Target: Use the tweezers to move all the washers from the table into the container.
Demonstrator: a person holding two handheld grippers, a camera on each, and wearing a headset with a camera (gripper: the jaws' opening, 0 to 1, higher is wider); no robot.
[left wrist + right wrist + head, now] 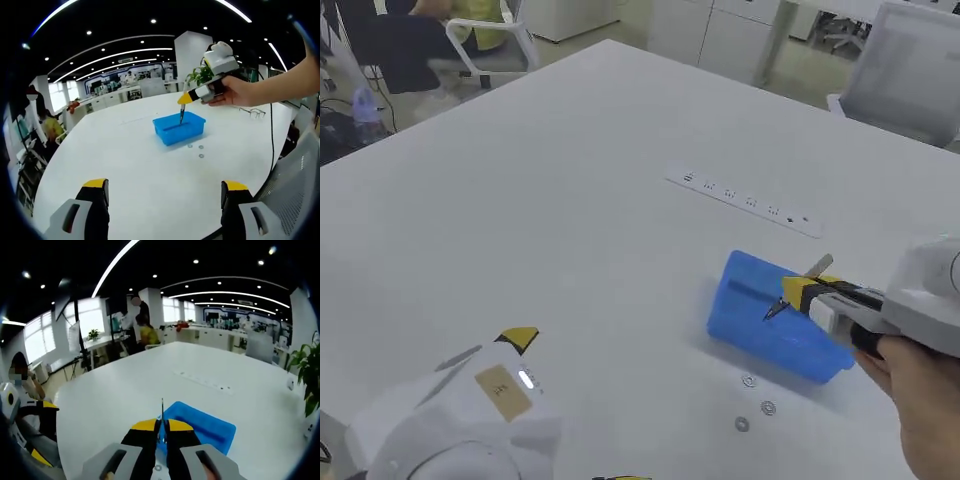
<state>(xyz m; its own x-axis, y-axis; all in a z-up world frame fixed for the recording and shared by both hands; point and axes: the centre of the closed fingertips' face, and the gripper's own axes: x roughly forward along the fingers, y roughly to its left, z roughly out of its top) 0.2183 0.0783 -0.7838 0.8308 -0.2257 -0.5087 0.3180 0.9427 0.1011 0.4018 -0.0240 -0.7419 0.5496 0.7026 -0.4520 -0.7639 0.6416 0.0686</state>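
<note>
as right tool (798, 293) holds tweezers (779, 308) over container (752, 322), washers (749, 381) lie nearby

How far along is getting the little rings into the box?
Done: no washer can be made out inside the blue container. In hand: the right gripper holds the tweezers over it. Left: three washers lie on the table beside it; the left gripper hangs open.

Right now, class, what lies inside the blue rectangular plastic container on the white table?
The thin metal tweezers, clamped in the right gripper, point down into the blue plastic container. The floor that shows looks bare blue; the gripper and the walls cover the rest.
</note>
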